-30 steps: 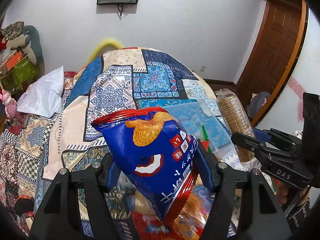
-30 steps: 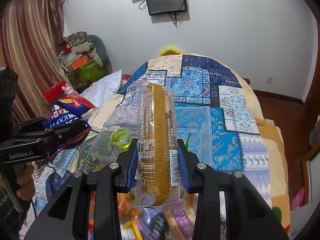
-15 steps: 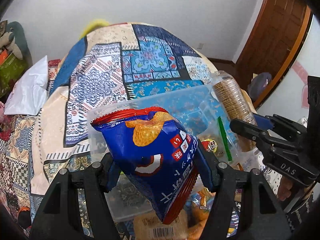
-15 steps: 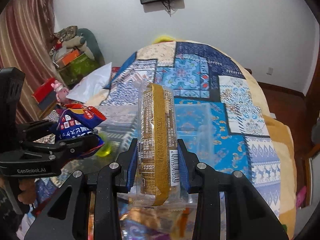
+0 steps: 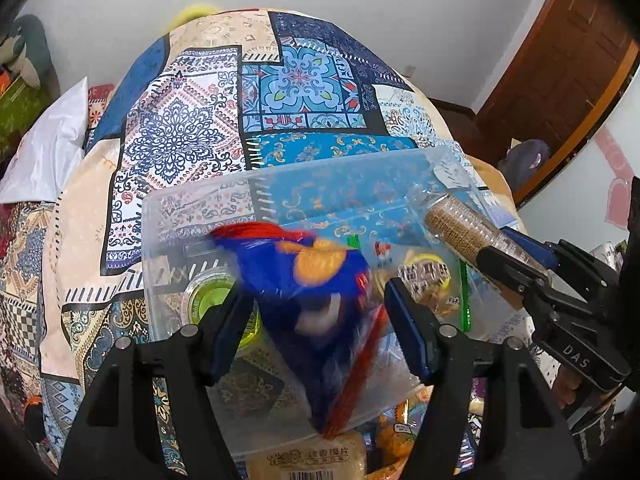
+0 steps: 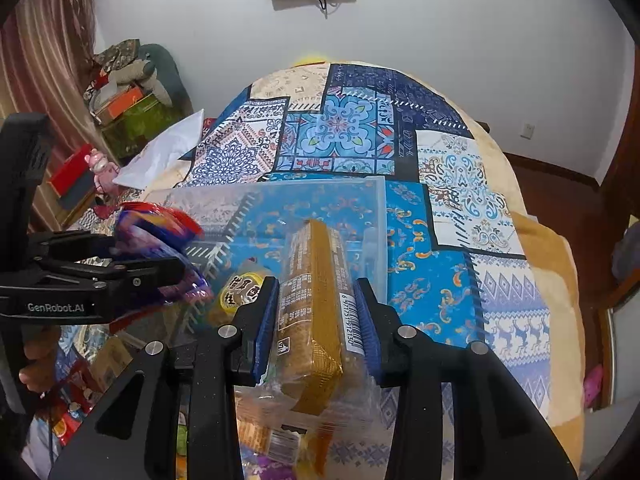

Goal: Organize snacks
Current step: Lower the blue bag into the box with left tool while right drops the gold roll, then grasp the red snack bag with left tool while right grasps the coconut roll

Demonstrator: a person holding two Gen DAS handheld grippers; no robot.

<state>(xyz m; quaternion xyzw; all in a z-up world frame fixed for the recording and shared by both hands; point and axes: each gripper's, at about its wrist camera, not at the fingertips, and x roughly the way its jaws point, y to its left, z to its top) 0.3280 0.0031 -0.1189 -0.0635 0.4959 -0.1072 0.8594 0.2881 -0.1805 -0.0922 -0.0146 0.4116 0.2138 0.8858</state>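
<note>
Fingers, left gripper: opening around blurred blue chip bag over clear bin; I may drop it on the near rim. Right gripper: pinching cracker sleeve; could crush.

"GenRobot.AI" on left hand-held gripper, "DAS" on right hand-held gripper, barcode digits on biscuit pack

Both wrist views look steeply down, close over the clear bin on the patchwork bedspread. Each catches the other's gripper at frame edge.
</note>
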